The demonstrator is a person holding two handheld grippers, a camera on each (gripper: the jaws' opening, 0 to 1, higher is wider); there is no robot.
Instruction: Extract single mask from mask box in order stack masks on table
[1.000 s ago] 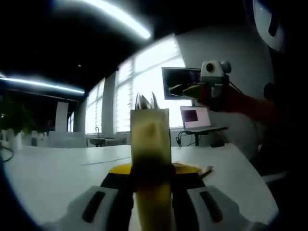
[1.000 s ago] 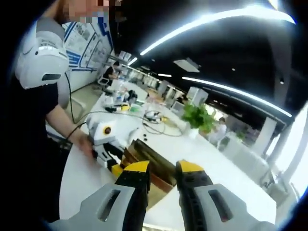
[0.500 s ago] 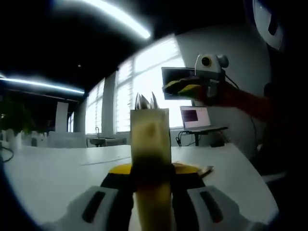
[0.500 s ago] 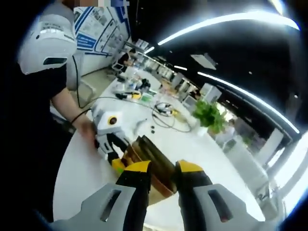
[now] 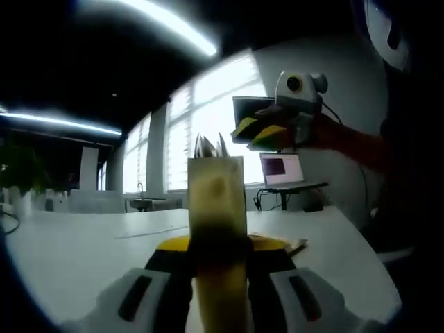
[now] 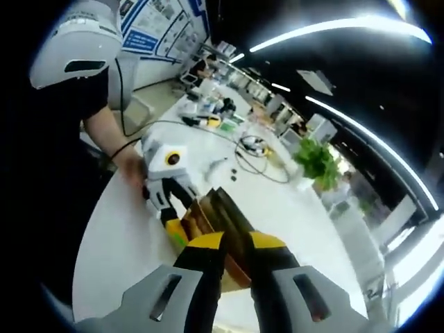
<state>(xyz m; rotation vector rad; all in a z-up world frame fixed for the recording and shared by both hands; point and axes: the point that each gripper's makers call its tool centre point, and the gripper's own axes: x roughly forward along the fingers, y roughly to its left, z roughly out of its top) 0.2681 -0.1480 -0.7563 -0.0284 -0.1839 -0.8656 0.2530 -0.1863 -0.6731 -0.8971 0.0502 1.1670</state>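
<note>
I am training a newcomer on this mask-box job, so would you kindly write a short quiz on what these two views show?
1. True or false: the left gripper is clamped on the mask box, which stands upright on the table.
2. In the left gripper view, where is the right gripper? A) inside the box; B) in the air, up and to the right of the box, apart from it; C) lying on the table.
3. Fill in: the pale points sticking out of the box top are ____.

Key: 1 true; 2 B; 3 masks.
</note>
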